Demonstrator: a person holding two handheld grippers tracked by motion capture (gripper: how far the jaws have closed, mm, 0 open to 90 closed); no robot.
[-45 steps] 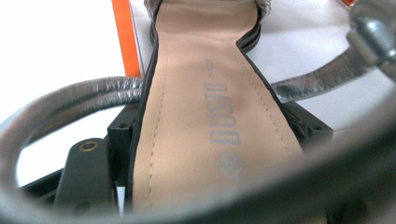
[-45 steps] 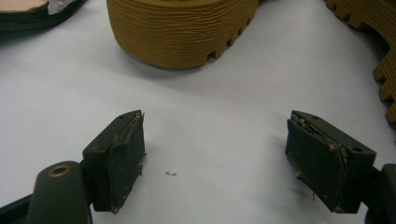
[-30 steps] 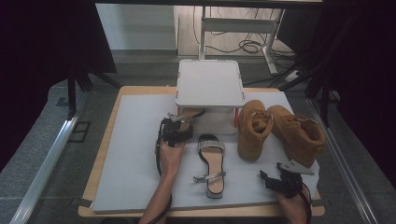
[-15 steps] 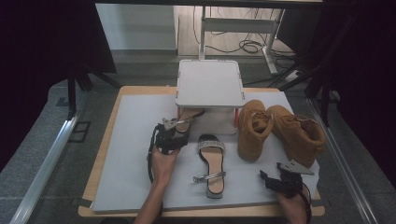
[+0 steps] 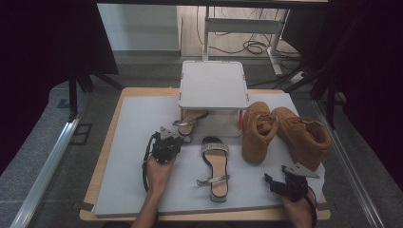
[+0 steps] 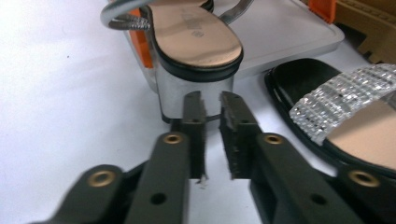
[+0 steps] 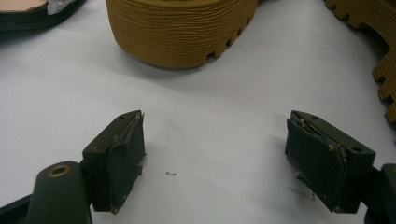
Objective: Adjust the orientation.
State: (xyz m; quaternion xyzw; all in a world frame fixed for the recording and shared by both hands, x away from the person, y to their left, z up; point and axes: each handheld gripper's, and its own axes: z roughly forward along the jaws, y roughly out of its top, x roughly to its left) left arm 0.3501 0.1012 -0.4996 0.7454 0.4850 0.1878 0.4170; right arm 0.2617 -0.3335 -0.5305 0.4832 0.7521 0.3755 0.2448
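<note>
Our left gripper (image 6: 212, 135) has just been closing its jaws, which now stand nearly together with nothing between them. The silver block heel of the heeled sandal (image 6: 196, 91) stands just beyond the fingertips. Our right gripper (image 7: 215, 163) rests with jaws wide apart, the tan boot (image 7: 182, 32) ahead of it.

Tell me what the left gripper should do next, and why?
Probably swing the left gripper over to the sparkly-strap sandal on the mat and open up. Its jaws have just been closing, with nothing between them. The other sandal already sits partly under the white shelf, while this one lies out beside it.
</note>
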